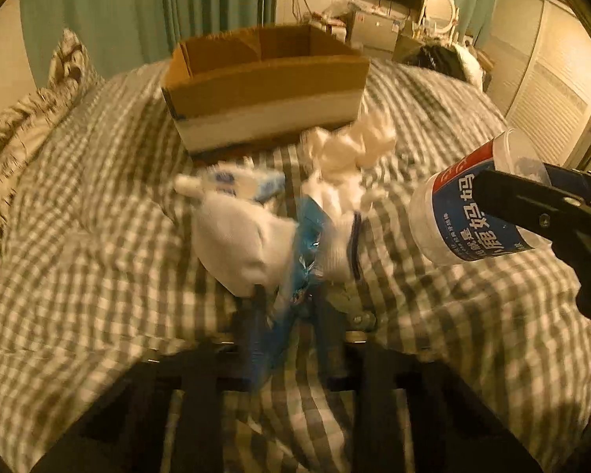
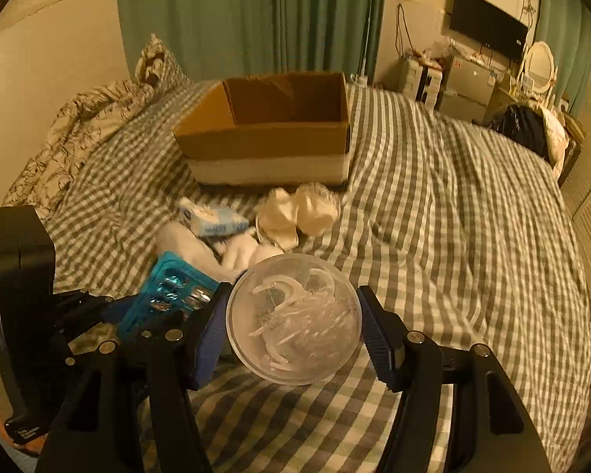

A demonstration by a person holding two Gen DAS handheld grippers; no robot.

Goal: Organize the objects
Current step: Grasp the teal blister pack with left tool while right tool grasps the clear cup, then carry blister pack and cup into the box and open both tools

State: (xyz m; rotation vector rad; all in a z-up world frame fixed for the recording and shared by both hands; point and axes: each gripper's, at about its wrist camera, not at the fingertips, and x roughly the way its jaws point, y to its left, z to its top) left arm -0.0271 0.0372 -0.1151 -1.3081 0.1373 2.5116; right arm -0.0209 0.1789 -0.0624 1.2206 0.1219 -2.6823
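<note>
Clear plastic jar [image 2: 293,319]: right gripper [image 2: 295,325] is pinching it, mouth facing camera.
Cardboard box [image 2: 268,146]: lying straight ahead, far.
Left gripper [image 1: 291,311]: seemingly clamping blue pack [image 1: 295,268].

The room is dim with warm yellow light. The left wrist view has strong motion blur on the socks [image 1: 248,236]; the right wrist view is sharper. Fisheye edges bend and darken.

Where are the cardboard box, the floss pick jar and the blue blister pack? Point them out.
cardboard box [image 2: 268,146]: right wrist view, front wall.
floss pick jar [image 2: 293,325]: right wrist view, clear end.
blue blister pack [image 2: 169,287]: right wrist view, foil face.
</note>
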